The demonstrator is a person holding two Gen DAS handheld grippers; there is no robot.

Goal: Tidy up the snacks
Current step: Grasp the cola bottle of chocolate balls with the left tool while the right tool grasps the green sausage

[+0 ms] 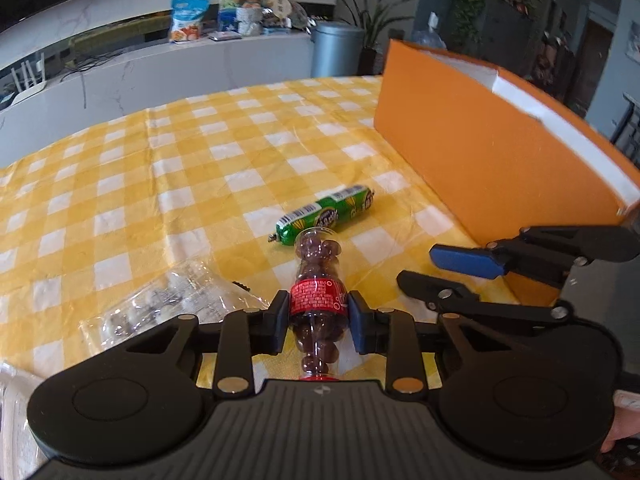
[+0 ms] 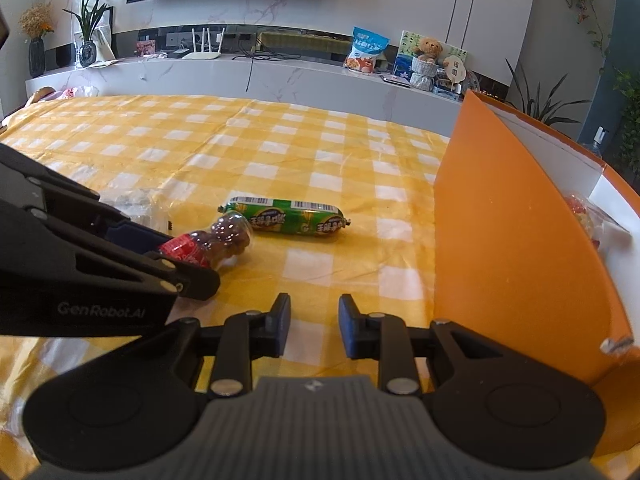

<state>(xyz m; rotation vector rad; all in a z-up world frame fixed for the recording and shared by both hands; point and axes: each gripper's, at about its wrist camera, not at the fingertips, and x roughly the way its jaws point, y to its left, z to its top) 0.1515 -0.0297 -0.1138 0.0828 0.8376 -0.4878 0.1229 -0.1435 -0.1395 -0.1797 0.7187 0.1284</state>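
1. Left wrist view. The left gripper is clamped on a small cola-shaped candy bottle; both pads press the red label band. The bottle points toward 12 o'clock, with its red cap end cut off behind the gripper body at 6 o'clock.
2. Same view. A green sausage snack lies on the yellow checked tablecloth, just beyond the bottle's far end at 12 o'clock. A clear plastic packet sits at 9 o'clock, its contents hard to make out. The orange box stands at 2 o'clock. The right gripper enters from 3 o'clock, its jaws a narrow gap apart, nothing between them.
3. Right wrist view. The right gripper stands narrowly parted over the tablecloth, gripping nothing. The left gripper comes in at 9 o'clock, covering much of the candy bottle. The sausage snack lies at 12 o'clock.
4. Same view. The orange box fills 3 o'clock; a packet inside it is cut off and unclear.
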